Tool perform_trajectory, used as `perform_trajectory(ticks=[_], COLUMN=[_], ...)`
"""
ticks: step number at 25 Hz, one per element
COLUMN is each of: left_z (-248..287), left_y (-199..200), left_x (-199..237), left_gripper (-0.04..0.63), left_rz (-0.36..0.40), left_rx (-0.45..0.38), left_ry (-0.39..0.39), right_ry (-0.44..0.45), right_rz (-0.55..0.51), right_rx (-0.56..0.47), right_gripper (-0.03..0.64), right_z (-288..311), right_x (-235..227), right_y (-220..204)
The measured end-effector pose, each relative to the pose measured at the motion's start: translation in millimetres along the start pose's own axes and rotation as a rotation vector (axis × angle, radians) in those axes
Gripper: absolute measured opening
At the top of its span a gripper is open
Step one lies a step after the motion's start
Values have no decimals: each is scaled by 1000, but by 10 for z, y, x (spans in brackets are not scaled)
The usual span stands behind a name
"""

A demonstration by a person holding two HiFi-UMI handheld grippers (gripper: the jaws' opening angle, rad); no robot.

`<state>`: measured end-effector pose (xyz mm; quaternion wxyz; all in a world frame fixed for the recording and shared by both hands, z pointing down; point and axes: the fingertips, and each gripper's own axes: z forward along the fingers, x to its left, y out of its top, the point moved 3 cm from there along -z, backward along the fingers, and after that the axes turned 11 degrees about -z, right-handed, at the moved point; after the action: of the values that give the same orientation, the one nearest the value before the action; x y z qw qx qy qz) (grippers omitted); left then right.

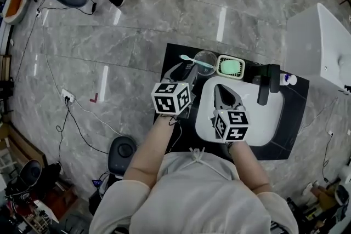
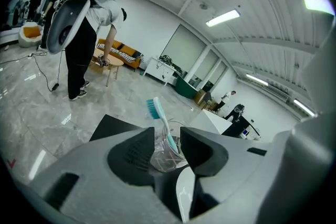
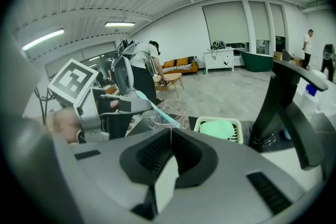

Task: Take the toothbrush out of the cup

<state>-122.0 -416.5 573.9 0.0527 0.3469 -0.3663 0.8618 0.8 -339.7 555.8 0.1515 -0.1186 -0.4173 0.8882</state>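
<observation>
Head view: The clear cup [image 1: 205,58] stands at the far edge of the black worktop [image 1: 296,118]. The toothbrush [image 1: 196,61] rests in the cup, its bristle head jutting left past the rim. A soap dish [image 1: 230,67] sits just right of the cup. A black faucet [image 1: 266,85] stands further right, over the white sink basin [image 1: 274,118]. The left hand-held gripper [image 1: 185,69] lies just left of the cup and on the near side of it. The right hand-held gripper [image 1: 223,90] hangs over the basin, to the cup's near right.

Left gripper view: The jaws are spread wide. The cup shows in the gap ahead, with the toothbrush leaning left out of it. Contact between pads and cup cannot be confirmed. Far beyond the cup a person [image 2: 84,44] stoops near an orange sofa [image 2: 123,55].

Right gripper view: The jaws are pressed together, pad against pad. The left hand-held gripper shows left of the cup, the soap dish and faucet to its right.

The floor [image 1: 137,35] is grey marble with cables trailing across it, and strip lights run overhead.
</observation>
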Motion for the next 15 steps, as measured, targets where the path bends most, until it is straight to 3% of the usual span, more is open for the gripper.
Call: perform_trajectory(ticks=[10,15], left_z=[207,182], left_y=[78,124], left_x=[9,-29], left_gripper=[140,57], left_rz=[20,17], left_rx=[16,-9], left_ry=[-22,-22], right_ry=[-21,-33], right_rz=[-35,-58], right_rx=[20,27], right_gripper=[28,28], right_z=[122,61], right_x=[-39,-35], right_y=[21,12])
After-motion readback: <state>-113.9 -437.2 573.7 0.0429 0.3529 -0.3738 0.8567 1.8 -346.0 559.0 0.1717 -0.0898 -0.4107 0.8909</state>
